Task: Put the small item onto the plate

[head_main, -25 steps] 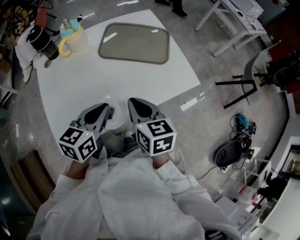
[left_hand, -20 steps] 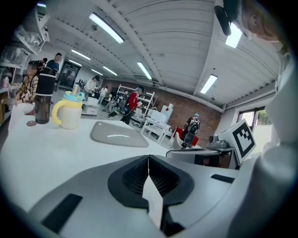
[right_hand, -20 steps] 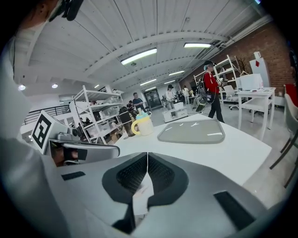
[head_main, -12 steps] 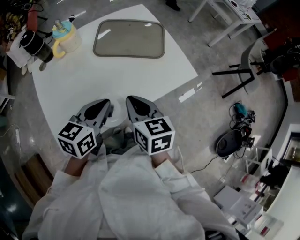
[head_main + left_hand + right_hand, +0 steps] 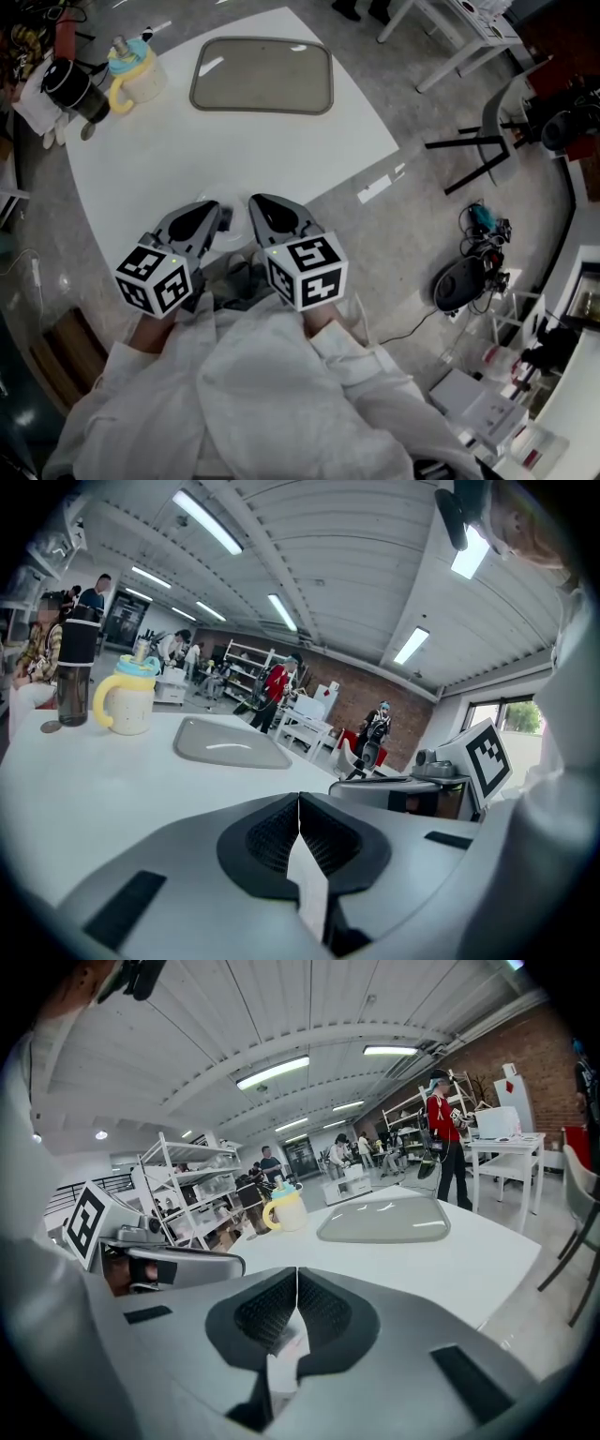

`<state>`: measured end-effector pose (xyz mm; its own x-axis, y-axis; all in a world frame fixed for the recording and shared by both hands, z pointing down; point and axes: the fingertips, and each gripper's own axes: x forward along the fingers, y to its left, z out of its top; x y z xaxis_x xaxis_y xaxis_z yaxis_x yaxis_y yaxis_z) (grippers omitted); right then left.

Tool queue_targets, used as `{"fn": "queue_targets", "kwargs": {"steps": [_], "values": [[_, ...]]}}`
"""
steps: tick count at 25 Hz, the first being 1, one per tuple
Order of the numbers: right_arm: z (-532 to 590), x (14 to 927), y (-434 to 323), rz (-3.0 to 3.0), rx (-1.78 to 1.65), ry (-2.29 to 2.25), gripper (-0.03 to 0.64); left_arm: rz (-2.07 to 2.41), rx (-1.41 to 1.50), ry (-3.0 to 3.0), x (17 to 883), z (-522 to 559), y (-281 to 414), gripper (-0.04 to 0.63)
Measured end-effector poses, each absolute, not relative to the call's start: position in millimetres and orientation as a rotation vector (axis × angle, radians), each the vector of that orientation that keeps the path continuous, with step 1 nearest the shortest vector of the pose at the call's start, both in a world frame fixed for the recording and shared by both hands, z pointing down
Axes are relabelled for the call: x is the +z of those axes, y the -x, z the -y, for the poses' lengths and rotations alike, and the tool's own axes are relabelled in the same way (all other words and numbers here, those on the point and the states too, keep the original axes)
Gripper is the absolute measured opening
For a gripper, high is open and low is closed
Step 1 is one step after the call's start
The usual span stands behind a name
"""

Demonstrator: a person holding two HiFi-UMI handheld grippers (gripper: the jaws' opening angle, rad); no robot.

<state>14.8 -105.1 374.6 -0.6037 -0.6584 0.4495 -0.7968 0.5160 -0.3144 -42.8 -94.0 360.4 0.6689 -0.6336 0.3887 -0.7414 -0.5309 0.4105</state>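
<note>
left claw [image 5: 299, 801], right claw [image 5: 297, 1275] closed; cubes [image 5: 156, 281] bear square markers.

Bright, even illumination is supplied by ceiling strip lights [image 5: 208, 522], and short streaks of glare are thrown on the grey tray [image 5: 262, 75], while only faint shadows are cast on the white table [image 5: 234, 150]. Both gripper views are strongly bent by wide-angle distortion and closed off by black corners. The nearest foreground is rendered soft, and the head view is dimmed toward its edges.
</note>
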Motion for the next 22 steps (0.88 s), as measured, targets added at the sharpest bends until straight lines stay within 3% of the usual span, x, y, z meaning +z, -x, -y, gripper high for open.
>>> {"fn": "queue_targets", "kwargs": {"steps": [22], "values": [[102.1, 427.1, -14.4, 2.343, 0.872, -1.227, 0.017, 1.142, 0.359, -2.124, 425.4, 90.2, 100.6, 0.012]]}}
